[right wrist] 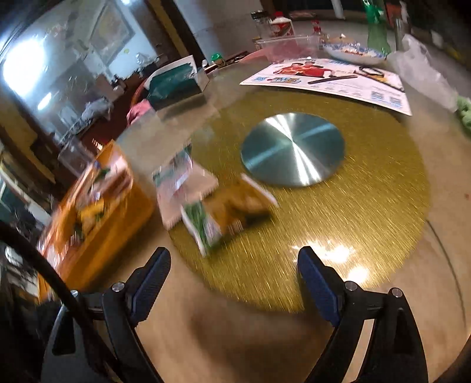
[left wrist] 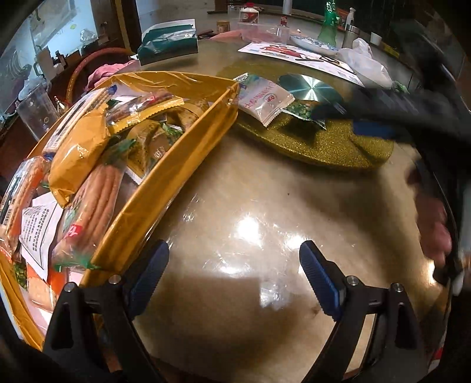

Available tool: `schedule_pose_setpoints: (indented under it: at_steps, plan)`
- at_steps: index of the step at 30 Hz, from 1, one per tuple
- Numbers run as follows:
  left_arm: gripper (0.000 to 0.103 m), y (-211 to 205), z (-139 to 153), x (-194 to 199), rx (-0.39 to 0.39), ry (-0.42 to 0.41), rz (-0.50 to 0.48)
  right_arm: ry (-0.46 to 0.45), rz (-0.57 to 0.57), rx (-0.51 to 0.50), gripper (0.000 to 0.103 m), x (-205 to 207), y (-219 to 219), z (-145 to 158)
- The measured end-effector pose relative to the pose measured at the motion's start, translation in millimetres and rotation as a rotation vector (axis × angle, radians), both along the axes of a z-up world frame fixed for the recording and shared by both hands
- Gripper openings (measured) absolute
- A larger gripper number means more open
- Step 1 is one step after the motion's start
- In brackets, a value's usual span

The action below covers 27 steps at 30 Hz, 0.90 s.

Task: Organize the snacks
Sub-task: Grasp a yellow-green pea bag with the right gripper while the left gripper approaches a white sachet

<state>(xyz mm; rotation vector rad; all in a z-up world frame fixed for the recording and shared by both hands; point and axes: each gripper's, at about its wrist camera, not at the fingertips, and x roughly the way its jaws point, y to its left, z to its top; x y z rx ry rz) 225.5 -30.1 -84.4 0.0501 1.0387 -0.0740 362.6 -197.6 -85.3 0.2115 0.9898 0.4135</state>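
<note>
A yellow box (left wrist: 164, 188) at the left holds several snack packets, among them a yellow packet (left wrist: 79, 153) and a biscuit-stick pack (left wrist: 94, 200). A white packet (left wrist: 262, 98) and a green-and-brown packet (left wrist: 303, 112) lie on the gold glitter disc (left wrist: 338, 147) beside the box's far corner. My left gripper (left wrist: 234, 277) is open and empty over the glossy table, next to the box. My right gripper (right wrist: 234, 282) is open and empty, near the blurred white packet (right wrist: 179, 194) and green-and-brown packet (right wrist: 232, 215). The box (right wrist: 97, 212) lies to its left. The right gripper also shows blurred in the left wrist view (left wrist: 353, 115), beside the green packet.
A steel disc (right wrist: 293, 148) sits in the middle of the gold disc (right wrist: 368, 206). Behind are a printed flyer (right wrist: 326, 78), a green-and-white box (left wrist: 169, 41), a blue-patterned plate (left wrist: 315, 44), a green bottle (left wrist: 328, 26), a white plastic bag (left wrist: 365, 62) and jars. A clear jug (left wrist: 35, 115) stands left.
</note>
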Motion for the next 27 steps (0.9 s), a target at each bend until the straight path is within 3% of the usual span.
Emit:
schedule_pose_setpoints:
  at_steps: [3,7,12,16,21,25,27]
  plan:
    - [0.090,-1.0,-0.2,-0.8,0.002,-0.001,-0.007,0.014,-0.037,-0.008,0.083,16.1,8.4,1.0]
    - [0.090,-1.7,-0.7,-1.3,0.003,-0.006,-0.006,-0.007,-0.077,-0.129,0.074,24.7,23.8,2.7]
    - [0.090,-0.6,-0.6,1.7,0.000,-0.003,0.003,-0.065,-0.057,-0.299,0.045,8.8,29.6,1.4]
    - [0.090,-1.3,0.6,10.7,-0.017,0.020,0.001,-0.075,-0.034,-0.319,0.042,-15.0,12.4,1.5]
    - [0.090,-10.7,2.1,34.7,-0.058,0.049,-0.034,-0.078,-0.020,-0.301,0.042,-42.2,-18.9,0.4]
    - [0.088,-23.5,7.3,57.9,-0.080,0.046,-0.085,-0.016,-0.032,-0.078,0.044,-57.8,-59.9,2.1]
    - [0.087,-26.9,10.2,65.5,-0.073,0.036,-0.087,0.015,-0.048,0.041,0.057,-65.8,-76.8,0.7]
